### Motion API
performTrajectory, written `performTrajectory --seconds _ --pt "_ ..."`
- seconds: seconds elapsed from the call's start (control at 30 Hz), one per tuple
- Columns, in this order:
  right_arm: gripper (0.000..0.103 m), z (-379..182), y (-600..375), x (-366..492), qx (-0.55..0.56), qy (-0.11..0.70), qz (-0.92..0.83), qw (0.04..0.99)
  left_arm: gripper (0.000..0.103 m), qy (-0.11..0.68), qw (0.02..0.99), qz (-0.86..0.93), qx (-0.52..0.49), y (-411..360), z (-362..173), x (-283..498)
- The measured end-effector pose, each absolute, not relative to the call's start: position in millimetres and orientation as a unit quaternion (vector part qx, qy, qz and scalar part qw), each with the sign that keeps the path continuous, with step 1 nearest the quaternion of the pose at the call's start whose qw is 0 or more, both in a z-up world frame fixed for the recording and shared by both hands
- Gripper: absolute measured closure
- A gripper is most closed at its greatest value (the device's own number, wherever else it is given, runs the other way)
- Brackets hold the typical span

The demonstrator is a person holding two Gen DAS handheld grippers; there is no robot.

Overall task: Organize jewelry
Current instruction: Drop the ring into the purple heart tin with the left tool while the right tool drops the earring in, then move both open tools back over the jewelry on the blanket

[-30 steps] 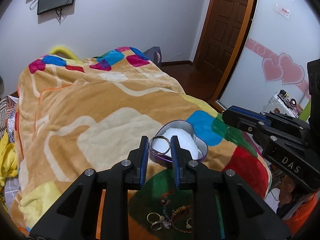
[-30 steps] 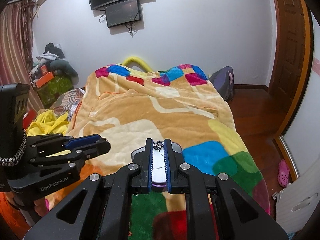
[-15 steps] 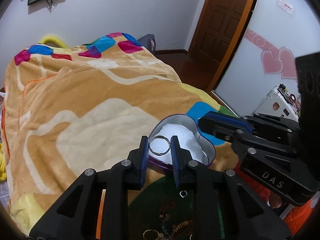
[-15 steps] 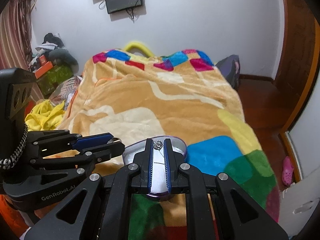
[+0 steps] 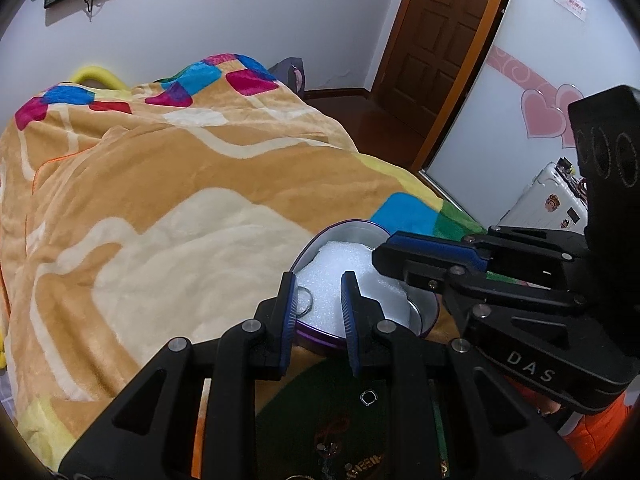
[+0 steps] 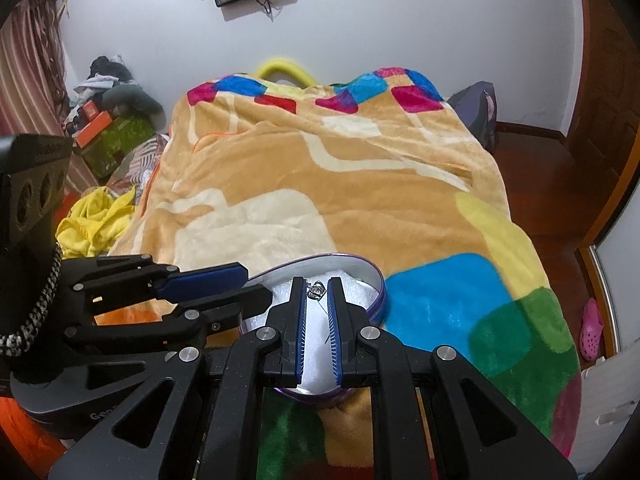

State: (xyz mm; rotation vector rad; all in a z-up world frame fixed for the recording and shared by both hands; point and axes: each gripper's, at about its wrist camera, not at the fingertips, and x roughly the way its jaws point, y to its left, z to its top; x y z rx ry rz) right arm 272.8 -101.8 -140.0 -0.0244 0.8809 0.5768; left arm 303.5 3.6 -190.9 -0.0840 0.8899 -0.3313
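The left gripper (image 5: 318,292) has parted, so the ring (image 5: 305,300) now lies on the tin's (image 5: 348,227) foam (delivered, likely); the right gripper (image 6: 317,294) pinches a pendant (image 6: 316,290) above the tin.

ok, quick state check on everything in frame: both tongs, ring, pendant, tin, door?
left tongs: open, over the tin's near rim
ring: free, on the foam by the left tongs' left finger
right tongs: shut on pendant, over the tin
pendant: pinched at the tips, above the foam
heart tin: open, no lid, white foam inside
loose jewelry: on the blanket, not yet sorted
door: closed
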Motion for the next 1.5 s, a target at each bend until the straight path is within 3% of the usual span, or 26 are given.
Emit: performTrajectory --seconds 0.2,0.4,0.83,1.5 --pt "0.091 -139.3 -104.5 274.2 -0.006 0.437 0.277 0.856 0.082 0.417 0.895 -0.152 -0.044 8.2 -179.4 295.4" --pt "0.073 -122.8 -110.4 263.6 -0.005 0.420 0.268 0.867 0.082 0.401 0.905 -0.138 -0.040 16.0 -159.8 281.9" --pt "0.072 -88.5 -124.8 225.3 -0.015 0.383 0.242 0.892 0.069 0.383 0.916 -0.111 -0.028 29.9 -132.7 231.8" --pt "0.071 -112.2 -114.1 167.7 -0.034 0.408 0.244 0.879 0.068 0.420 0.903 -0.085 -0.028 51.3 -154.4 163.1"
